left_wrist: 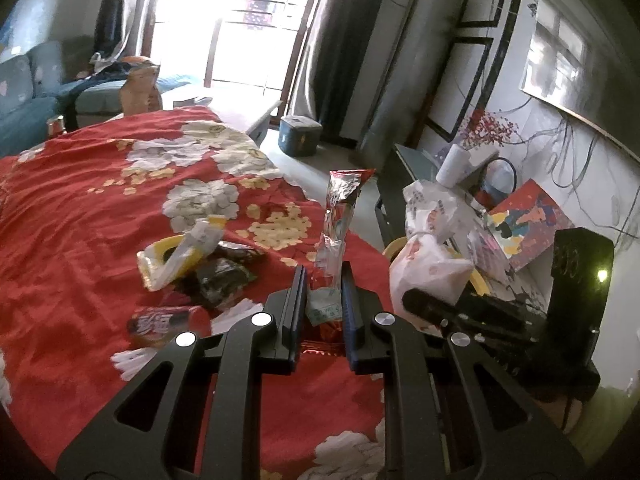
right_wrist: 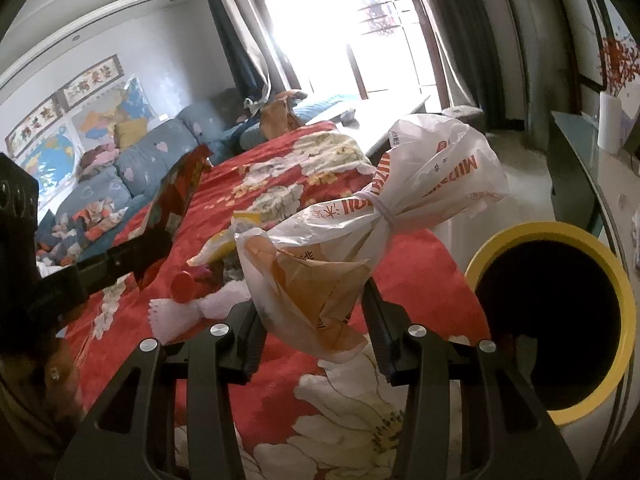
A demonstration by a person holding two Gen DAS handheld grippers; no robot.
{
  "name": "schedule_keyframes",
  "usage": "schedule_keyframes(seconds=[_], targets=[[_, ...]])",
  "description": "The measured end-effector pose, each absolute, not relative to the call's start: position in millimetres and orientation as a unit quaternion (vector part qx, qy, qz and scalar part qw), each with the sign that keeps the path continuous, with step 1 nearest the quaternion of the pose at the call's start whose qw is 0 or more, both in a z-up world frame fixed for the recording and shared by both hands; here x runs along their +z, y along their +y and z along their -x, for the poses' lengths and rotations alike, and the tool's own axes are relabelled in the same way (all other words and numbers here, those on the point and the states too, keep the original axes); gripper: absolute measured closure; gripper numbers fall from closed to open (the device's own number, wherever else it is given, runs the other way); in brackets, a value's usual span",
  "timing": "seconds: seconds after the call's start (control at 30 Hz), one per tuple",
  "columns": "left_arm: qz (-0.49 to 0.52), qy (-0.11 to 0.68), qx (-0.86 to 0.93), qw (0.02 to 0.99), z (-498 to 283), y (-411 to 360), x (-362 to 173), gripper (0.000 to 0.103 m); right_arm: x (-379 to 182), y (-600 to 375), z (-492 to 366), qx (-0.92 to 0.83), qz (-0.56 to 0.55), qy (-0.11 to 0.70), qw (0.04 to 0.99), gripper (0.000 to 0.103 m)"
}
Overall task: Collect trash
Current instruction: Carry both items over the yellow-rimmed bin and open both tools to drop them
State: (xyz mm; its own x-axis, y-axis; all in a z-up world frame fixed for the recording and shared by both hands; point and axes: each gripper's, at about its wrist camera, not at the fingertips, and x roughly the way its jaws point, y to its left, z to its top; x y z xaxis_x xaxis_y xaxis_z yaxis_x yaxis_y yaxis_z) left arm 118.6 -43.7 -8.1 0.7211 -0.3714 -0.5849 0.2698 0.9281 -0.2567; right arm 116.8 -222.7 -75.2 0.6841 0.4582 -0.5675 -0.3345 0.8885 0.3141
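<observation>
Trash is scattered across the red floral cloth (left_wrist: 80, 208) that fills the left and centre of the left wrist view, and it's a big spread! Over on the right edge of the right wrist view sits the yellow-rimmed bin (right_wrist: 556, 308), dark mouth facing the camera, just beside the cloth's edge.

Next in size, the tied white plastic bag (right_wrist: 360, 240) hangs mid-frame in the right wrist view, knotted at its neck with brown paper showing through its lower end. The right gripper (right_wrist: 314, 320) has its jaws clamped on that lower end, and the bag is up off the cloth.

Centre of the left wrist view now: a long silvery red-topped wrapper (left_wrist: 340, 212) stands upright, its bottom end pinched between the closed jaws of the left gripper (left_wrist: 323, 300).

Left of that, lying on the cloth, a yellow-and-white wrapper (left_wrist: 180, 256) rests touching a dark crumpled packet (left_wrist: 224, 276). Lower left, a small red snack packet (left_wrist: 164, 320) lies flat near the gripper's fingers (left_wrist: 294, 308).
</observation>
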Motion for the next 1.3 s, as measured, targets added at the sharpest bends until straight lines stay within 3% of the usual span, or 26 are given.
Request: schedule_keyframes(seconds=[1.3], targets=[[0.005, 0.391, -0.287, 0.874, -179, -205, -45, 0.091, -117, -358, -133, 0.077, -0.176, 0.368, 0.91, 0.059]])
